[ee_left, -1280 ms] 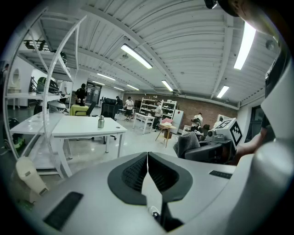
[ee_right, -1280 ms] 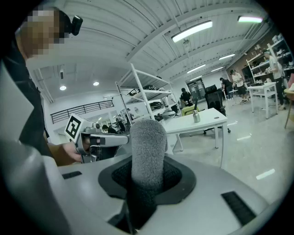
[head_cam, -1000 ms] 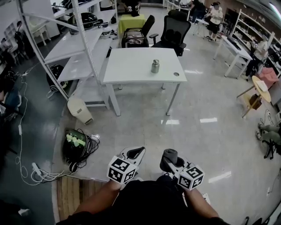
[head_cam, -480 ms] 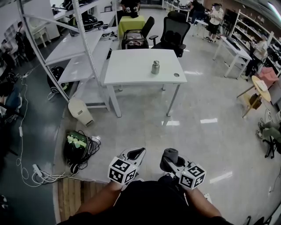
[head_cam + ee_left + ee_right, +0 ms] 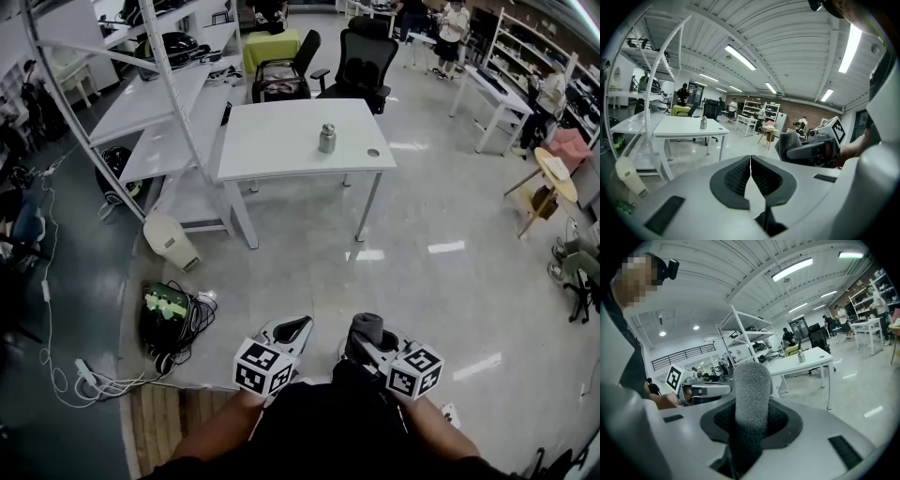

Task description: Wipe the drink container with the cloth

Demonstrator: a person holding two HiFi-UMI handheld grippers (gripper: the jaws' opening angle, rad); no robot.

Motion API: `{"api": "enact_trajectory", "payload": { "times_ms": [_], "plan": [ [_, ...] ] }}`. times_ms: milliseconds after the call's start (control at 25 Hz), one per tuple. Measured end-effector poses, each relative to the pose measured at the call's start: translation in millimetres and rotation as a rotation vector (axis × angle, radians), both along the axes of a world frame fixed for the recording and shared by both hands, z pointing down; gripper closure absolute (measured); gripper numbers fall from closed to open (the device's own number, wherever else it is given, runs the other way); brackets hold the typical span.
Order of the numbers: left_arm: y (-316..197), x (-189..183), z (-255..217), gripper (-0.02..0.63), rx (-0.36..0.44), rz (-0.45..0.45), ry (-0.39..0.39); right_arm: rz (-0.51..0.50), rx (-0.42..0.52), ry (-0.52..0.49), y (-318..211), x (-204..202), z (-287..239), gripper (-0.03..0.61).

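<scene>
Grey cloth (image 5: pixel 751 390): ends hidden in right gripper (image 5: pixel 367 336); drink container (image 5: pixel 327 138): distant, indistinct

Left gripper (image 5: pixel 296 324): low in the head view, near 6 o'clock, just left of centre; tips aimed toward 1 o'clock; jaws closed together, nothing between them.
Left marker cube (image 5: pixel 262 366): at that gripper's rear, toward 7 o'clock.
Left forearm (image 5: pixel 211 431): bare, running back toward 7 o'clock.
Right gripper (image 5: pixel 364 336): just right of centre; tips aimed toward 11 o'clock; jaws clamped on a rolled grey cloth (image 5: pixel 752 390) that stands up past the tips.
Right marker cube (image 5: pixel 415 370): at that gripper's rear, toward 5 o'clock.
Right forearm (image 5: pixel 436 441): bare, running back toward 5 o'clock.
Spacing: grippers side by side, near, not touching; tips converging.
</scene>
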State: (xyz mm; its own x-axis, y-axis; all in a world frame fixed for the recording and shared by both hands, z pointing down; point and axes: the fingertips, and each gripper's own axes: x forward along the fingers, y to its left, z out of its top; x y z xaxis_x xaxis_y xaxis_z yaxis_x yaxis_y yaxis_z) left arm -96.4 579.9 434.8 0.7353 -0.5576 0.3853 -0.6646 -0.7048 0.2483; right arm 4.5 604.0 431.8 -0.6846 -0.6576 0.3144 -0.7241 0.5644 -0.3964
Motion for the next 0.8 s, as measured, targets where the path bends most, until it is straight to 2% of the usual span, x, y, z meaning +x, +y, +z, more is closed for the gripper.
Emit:
{"api": "enact_trajectory", "payload": {
  "times_ms": [200, 360, 520, 680, 800],
  "plan": [
    [-6, 1, 1, 0.596, -0.004, -0.001, 0.003, 0.013, -0.025, 0.001, -11, 2, 6, 0.466],
    [-10, -5, -1, 0.597, 0.0, -0.028, 0.007, -0.02, -0.023, -0.002, -23, -7, 4, 0.466],
    [-15, -19, 9, 0.597, -0.032, -0.073, 0.003, -0.05, -0.027, -0.01, -38, -17, 5, 0.466],
    [-36, -25, 17, 0.597, -0.052, -0.094, -0.005, -0.05, -0.025, -0.014, -62, -17, 7, 0.466],
    [-60, -15, 9, 0.597, -0.035, -0.083, -0.003, -0.042, -0.021, -0.016, -80, -8, 6, 0.466]
  ]
}}
